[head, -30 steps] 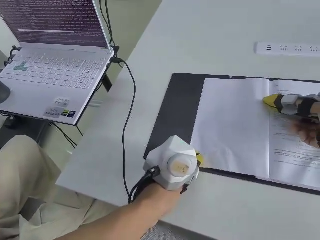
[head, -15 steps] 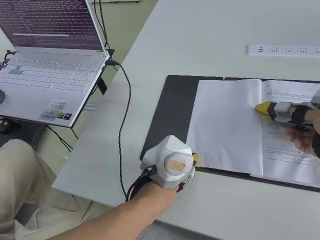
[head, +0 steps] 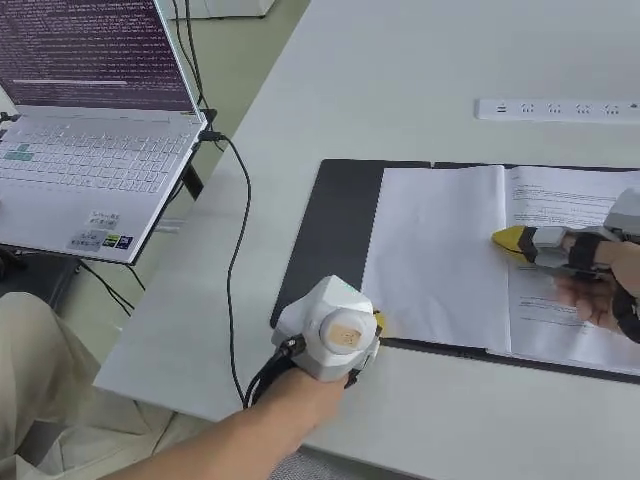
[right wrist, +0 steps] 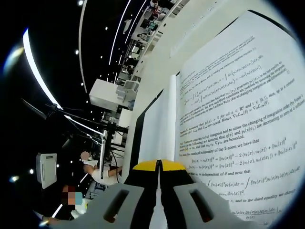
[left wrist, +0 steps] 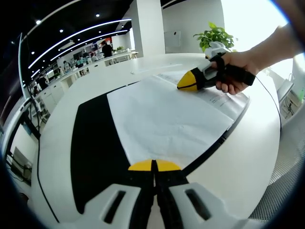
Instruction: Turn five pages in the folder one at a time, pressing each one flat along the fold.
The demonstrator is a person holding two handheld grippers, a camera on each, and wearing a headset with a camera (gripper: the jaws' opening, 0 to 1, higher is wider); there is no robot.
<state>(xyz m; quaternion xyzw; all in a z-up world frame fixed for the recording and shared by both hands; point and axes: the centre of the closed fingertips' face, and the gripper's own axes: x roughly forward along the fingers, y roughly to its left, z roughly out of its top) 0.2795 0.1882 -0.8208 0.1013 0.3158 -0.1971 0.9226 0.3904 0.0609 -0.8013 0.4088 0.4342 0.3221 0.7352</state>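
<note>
A black folder lies open on the white table, a blank turned page on its left half and a printed page on its right. My left gripper is shut, its yellow tips pressing the near edge of the blank page. My right gripper is shut too, with nothing between its jaws; its yellow tip rests on the fold between the pages. In the right gripper view its tips lie along the fold beside the printed page. The left gripper view shows the right gripper far across the page.
An open laptop stands on a stand to the left, off the table, and a black cable runs from it over the table edge. A white power strip lies at the back right. Table edge is near me.
My right gripper has slid along the fold toward me, pressing the page. The left gripper has stayed at the page's near edge. The head camera has shifted slightly.
</note>
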